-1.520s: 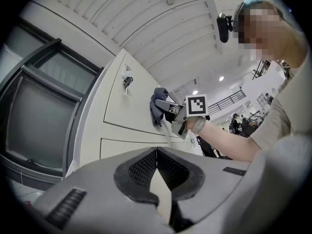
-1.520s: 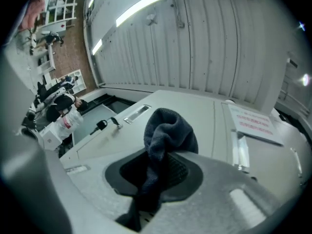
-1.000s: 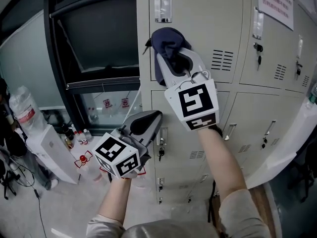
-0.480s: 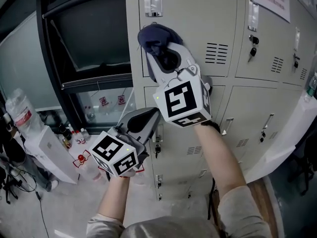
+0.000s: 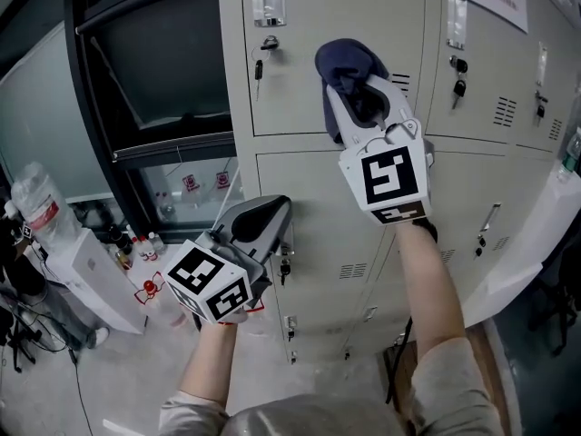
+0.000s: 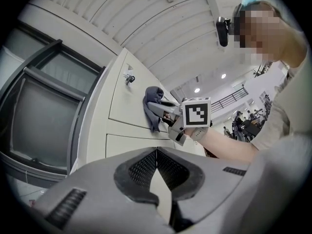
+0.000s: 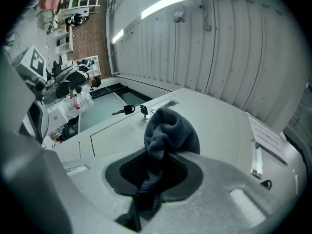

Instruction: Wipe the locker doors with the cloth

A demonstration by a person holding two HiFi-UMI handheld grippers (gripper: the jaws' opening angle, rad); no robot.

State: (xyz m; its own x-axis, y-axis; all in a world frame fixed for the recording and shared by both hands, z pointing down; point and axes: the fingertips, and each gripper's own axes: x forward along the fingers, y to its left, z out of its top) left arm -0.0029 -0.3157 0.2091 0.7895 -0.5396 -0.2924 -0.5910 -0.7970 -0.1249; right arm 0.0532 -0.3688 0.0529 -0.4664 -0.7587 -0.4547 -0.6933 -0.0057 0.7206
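We face the locker bank (image 5: 345, 207): pale grey, doors in rows, filling most of the head view. Upper door (image 5: 290, 98) is the one being worked. R claw (image 5: 352, 89) is raised to it, pinching the cloth (image 5: 348, 60). The cloth is dark blue and bunched, bulges past the tips & lies against the door face toward its right side, by the vent slats, just above the seam w/ the door below. L claw (image 5: 278, 209) hangs lower, in front of the lower door, tips pressed together, nothing btwn them. A small key (image 5: 258, 65) hangs in the lock at the upper door's top left, apart from the cloth.
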